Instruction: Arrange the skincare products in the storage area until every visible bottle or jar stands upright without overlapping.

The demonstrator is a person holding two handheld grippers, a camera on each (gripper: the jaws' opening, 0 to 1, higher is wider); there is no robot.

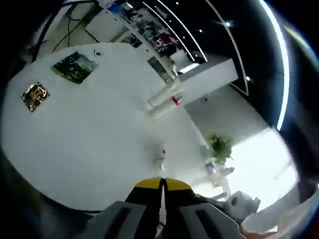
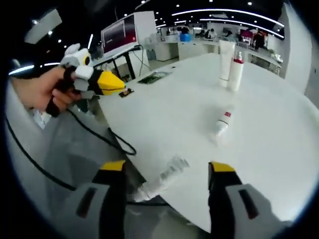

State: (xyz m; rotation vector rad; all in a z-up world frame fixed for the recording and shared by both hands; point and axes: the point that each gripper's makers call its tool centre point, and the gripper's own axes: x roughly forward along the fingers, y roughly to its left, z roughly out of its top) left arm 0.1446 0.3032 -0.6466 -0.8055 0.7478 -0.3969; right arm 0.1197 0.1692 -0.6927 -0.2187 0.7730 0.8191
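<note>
On the white table (image 2: 279,149), two tall bottles (image 2: 230,64) stand upright beyond the wide-open right claw (image 2: 167,184). A small bottle (image 2: 223,121) and a clear tube (image 2: 162,179) between its jaws lie flat, unfinished. The left claw (image 1: 161,186) is closed, empty.

You see a smooth matt white round tabletop (image 2: 279,149) bearing a glossy white plastic tube (image 2: 227,59) and a clear crinkled plastic sachet (image 2: 167,174).
</note>
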